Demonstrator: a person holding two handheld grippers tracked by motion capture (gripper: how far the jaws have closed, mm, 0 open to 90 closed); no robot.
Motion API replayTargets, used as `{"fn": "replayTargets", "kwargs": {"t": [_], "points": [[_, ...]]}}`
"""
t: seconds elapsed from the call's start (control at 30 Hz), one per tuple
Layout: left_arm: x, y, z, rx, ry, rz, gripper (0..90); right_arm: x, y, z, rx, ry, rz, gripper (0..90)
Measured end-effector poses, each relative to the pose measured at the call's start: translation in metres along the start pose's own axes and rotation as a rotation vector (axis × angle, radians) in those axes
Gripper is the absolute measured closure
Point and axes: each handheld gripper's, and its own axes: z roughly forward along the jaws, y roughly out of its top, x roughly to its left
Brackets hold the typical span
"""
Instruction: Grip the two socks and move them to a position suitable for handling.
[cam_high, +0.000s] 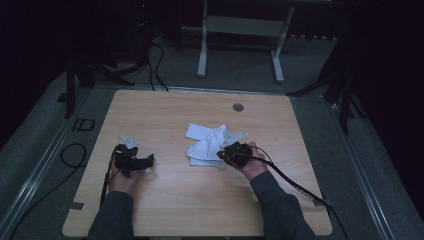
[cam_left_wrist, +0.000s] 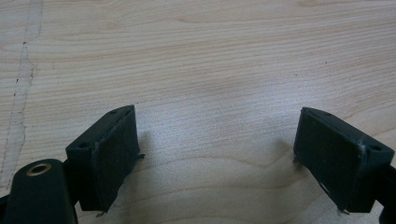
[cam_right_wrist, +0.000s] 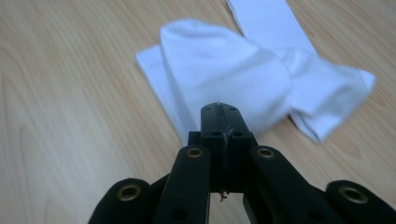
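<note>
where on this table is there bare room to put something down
Bare wood lies between the left gripper and the white cloth, along the table's far edge, and at the near edge between the sleeves. It is crowded around the cloth and the right gripper.

High view is dim, room edges sinking into black. Both gripper views are brighter; soft shadows under the left claw, white cloth slightly blurred.

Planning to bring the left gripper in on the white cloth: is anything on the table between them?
Nothing visible. Bare wooden table lies between the open left gripper and the white cloth. The right gripper, jaws together, sits at the cloth's far side.
</note>
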Motion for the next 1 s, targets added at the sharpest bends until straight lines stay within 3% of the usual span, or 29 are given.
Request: {"fn": "replayTargets", "kwargs": {"t": [0.13,0.27,0.4,0.9,1.0], "points": [[0.0,0.0,0.0,0.0,0.0,0.001,14.4,-0.002,0.007,0.019,0.002,0.002,0.006,89.4],[0.0,0.0,0.0,0.0,-0.001,0.001,14.5,-0.001,0.006,0.04,0.048,-0.002,0.002,89.5],[0.0,0.0,0.0,0.0,-0.001,0.001,14.5,0.004,0.002,0.053,0.087,0.022,-0.026,89.6],[0.0,0.0,0.0,-0.001,0.0,0.001,14.5,0.034,-0.005,0.045,0.077,0.115,-0.09,89.3],[0.0,0.0,0.0,-0.001,0.0,0.001,14.5,0.037,0.0,0.038,0.065,0.116,-0.098,78.5]]}}
